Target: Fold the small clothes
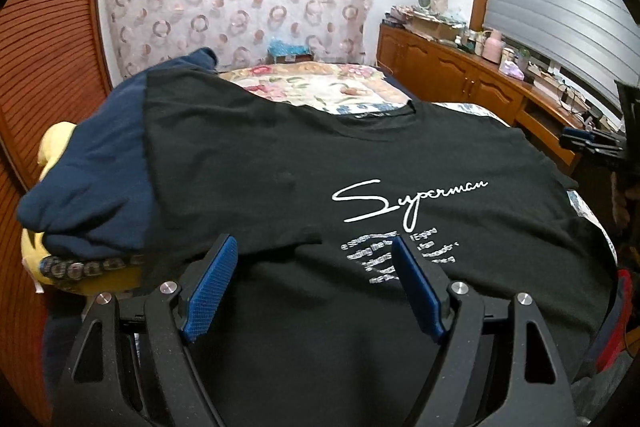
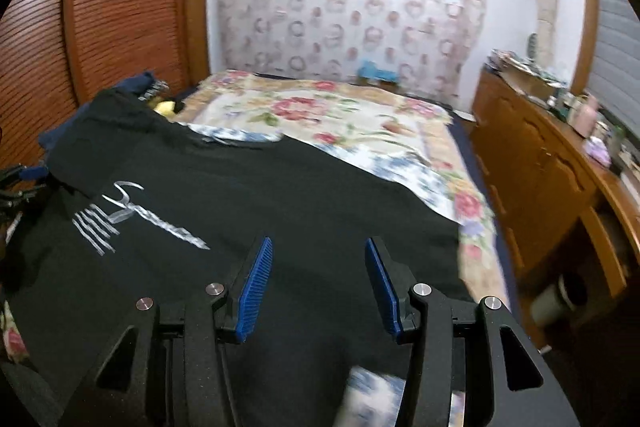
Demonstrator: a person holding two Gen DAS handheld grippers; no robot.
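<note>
A black T-shirt lies spread flat on a bed that has a flowered cover. Its front is up, and white script letters with some smaller white lines under them are printed on the chest. The neck opening points to the far end of the bed, toward the wall with a ring pattern.

The left claw hangs over the lower part of the shirt, just at the left of the print. Its two blue pads stand wide apart and nothing is between them; whether the tips touch the cloth cannot be told.

The right claw is over the right side of the same shirt, near its edge. Its jaws are apart with a middle-sized gap, and only the flat black cloth is seen below them; the pads do not press on anything. The right wrist view is blurred.

At the left side of the bed, the shirt's sleeve lies partly over a navy blue garment. Under this one there is a yellow garment. In the left wrist view the right claw shows small at the right border, beside the shirt. A long wooden cabinet with many small things on top stands along the right side of the room, under a window blind.
</note>
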